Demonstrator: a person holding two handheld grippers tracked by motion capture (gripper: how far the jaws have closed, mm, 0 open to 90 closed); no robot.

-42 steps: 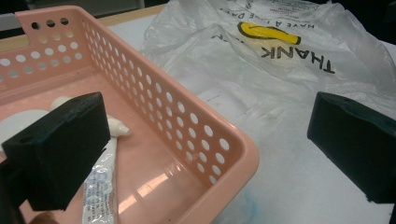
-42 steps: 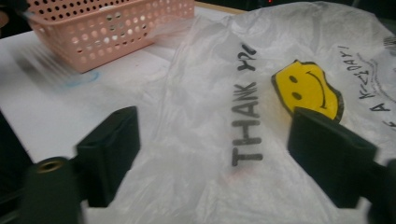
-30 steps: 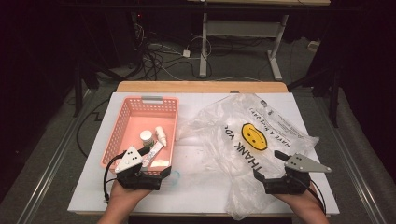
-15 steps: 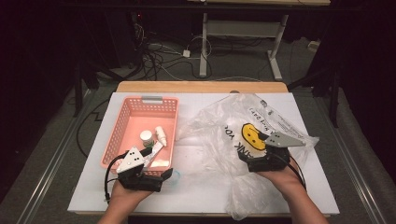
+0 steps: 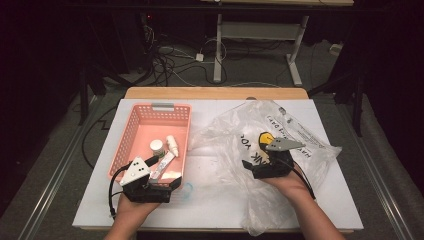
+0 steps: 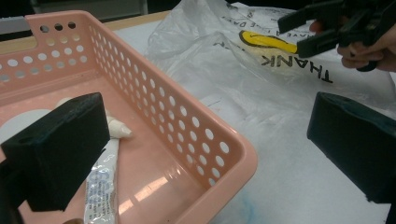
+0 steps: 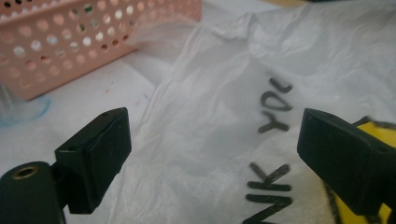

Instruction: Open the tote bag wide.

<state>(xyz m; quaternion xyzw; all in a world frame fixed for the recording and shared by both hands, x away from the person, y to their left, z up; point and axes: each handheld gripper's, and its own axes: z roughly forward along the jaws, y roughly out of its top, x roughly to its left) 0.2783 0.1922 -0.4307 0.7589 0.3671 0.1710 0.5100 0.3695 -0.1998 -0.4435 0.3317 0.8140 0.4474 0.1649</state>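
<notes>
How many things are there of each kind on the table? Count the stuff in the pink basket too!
Pink basket: 1
Plastic bag with the smiley face: 1
Grippers, left gripper and right gripper, both open: 2
Tube in the basket: 1
Small white bottle in the basket: 1
Round white jar in the basket: 1
Total: 7

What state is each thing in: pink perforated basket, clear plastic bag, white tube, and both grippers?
Pink perforated plastic basket: upright, holding small items.
White squeeze tube: lying flat in the basket.
Clear plastic bag with black print: crumpled, spread on the table.
Left gripper: open, straddling the basket's corner.
Right gripper: open above the bag, jaws just been closing slightly.
</notes>
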